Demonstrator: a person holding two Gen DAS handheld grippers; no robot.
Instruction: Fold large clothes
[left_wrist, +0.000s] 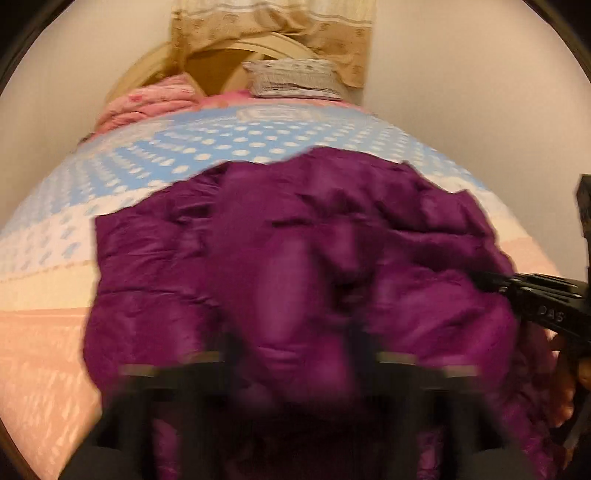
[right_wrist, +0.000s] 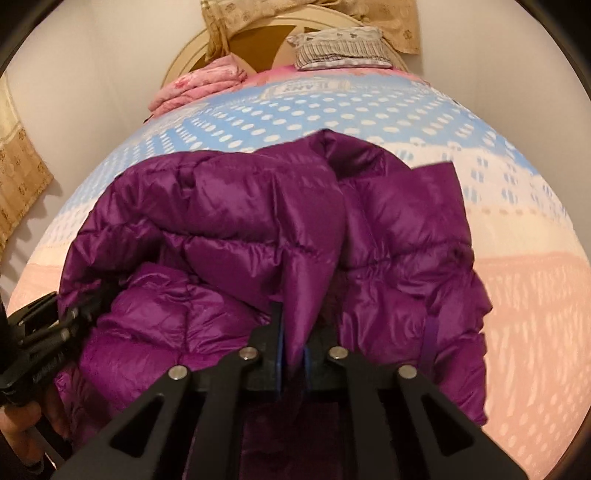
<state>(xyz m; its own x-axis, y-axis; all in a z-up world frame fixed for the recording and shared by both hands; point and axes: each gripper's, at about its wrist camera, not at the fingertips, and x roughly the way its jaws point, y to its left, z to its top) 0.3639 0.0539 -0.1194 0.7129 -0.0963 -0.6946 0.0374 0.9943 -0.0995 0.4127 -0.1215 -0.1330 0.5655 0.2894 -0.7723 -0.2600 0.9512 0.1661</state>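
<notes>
A purple puffer jacket (right_wrist: 229, 229) lies bunched on the bed and fills the middle of both views (left_wrist: 295, 240). My right gripper (right_wrist: 293, 347) is shut on a fold of the jacket's fabric and lifts it. It also shows at the right edge of the left wrist view (left_wrist: 487, 280), fingers in the jacket. My left gripper (left_wrist: 295, 354) is blurred; jacket fabric sits between its fingers, and it looks shut on it. In the right wrist view it sits at the jacket's left edge (right_wrist: 85, 306).
The bed cover (right_wrist: 295, 110) is blue with white dots, turning pink near me. A folded pink blanket (right_wrist: 199, 86) and a grey pillow (right_wrist: 340, 50) lie by the round headboard (right_wrist: 184, 55). Walls stand on both sides.
</notes>
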